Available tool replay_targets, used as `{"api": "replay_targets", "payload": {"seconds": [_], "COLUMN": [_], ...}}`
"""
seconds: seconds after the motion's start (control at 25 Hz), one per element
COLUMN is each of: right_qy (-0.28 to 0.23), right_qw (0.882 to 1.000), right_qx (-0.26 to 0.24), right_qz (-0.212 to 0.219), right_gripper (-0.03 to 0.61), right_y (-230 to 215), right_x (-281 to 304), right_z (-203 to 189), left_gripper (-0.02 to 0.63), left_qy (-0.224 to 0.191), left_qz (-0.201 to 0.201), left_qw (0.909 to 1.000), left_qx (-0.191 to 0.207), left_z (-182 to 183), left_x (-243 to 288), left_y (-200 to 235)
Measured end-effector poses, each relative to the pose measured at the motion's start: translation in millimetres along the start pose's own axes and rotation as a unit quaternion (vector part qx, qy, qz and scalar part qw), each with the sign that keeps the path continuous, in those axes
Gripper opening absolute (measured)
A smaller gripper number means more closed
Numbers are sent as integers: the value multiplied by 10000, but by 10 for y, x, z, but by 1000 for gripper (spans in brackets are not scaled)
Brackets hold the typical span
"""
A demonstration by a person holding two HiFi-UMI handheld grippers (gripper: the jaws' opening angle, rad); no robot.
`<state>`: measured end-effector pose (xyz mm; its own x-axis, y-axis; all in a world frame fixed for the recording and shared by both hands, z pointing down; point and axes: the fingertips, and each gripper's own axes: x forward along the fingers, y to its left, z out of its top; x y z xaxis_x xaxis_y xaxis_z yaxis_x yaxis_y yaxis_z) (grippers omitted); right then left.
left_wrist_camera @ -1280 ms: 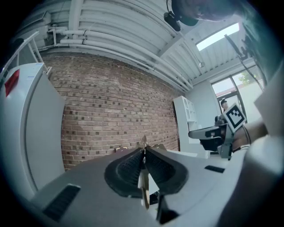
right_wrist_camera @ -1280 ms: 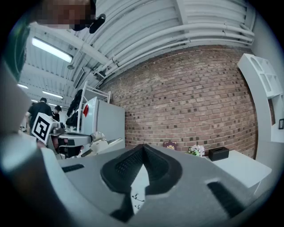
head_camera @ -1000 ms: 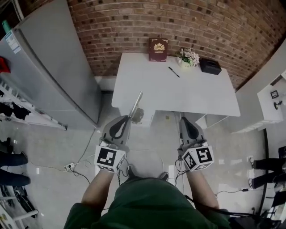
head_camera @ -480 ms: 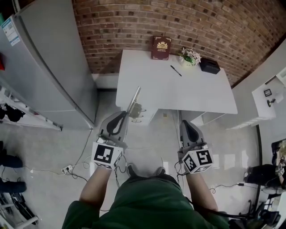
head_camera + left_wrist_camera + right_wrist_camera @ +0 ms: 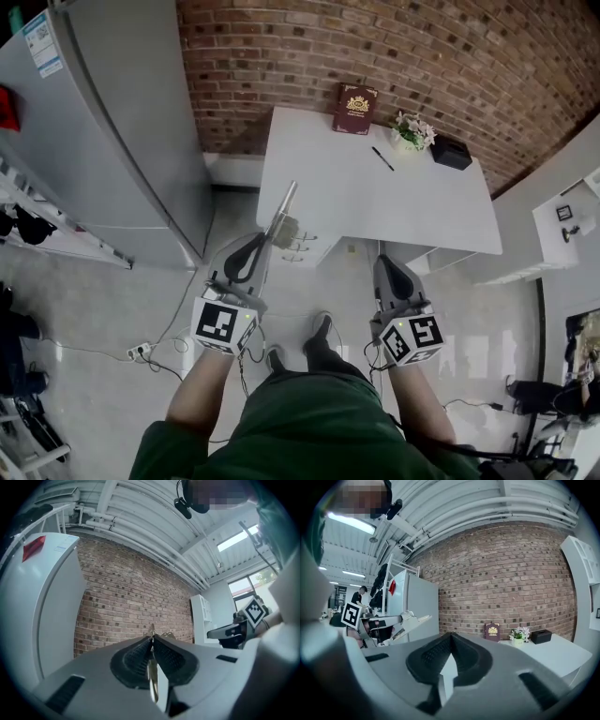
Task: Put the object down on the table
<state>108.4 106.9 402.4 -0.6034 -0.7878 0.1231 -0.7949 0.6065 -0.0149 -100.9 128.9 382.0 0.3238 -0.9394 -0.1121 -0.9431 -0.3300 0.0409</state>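
My left gripper (image 5: 260, 246) is shut on a thin silver metal utensil (image 5: 282, 212), which slants up and forward until its tip overlaps the near left edge of the white table (image 5: 375, 202). In the left gripper view the jaws press together on the utensil's flat blade (image 5: 151, 645), and its tip pokes out past them. The right gripper (image 5: 386, 263) hangs over the floor short of the table's front edge, shut with nothing between its jaws (image 5: 451, 635). In the right gripper view the left gripper (image 5: 384, 620) shows with the utensil (image 5: 415, 620) sticking out.
At the table's far side stand a dark red book (image 5: 355, 97), a small flower pot (image 5: 411, 131) and a black box (image 5: 451, 151), with a pen (image 5: 382, 158) nearer. A grey fridge (image 5: 103, 131) stands left, a brick wall (image 5: 394, 47) behind, and white shelving (image 5: 572, 211) right.
The view has shifted, so the table now sits slightly further right in frame. Both grippers keep their pose, the left still holding the utensil. A foot now shows stepped forward.
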Motion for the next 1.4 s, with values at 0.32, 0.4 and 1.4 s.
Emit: {"api": "replay_targets", "payload": {"seconds": [0.32,0.4,1.4], "right_qy": [-152,-180,-155], "right_qw": [9994,9990,9901], "right_qx": [109,163,749], "right_qz": [299,380,1180], "right_gripper": [3,3,3], "right_y": [-25,-50,-1337], "right_x": [374,489,1896], "right_z": [18,16,-49], "left_gripper": [23,23,23], "left_qy": [23,92,559], "left_qz": [119,192,754], "left_qw": [9997,9994,9933], "left_qx": [227,285,669], "left_z": [-32,-2,-177], "left_x": [146,206,1945], "left_y": [138,180,326]}}
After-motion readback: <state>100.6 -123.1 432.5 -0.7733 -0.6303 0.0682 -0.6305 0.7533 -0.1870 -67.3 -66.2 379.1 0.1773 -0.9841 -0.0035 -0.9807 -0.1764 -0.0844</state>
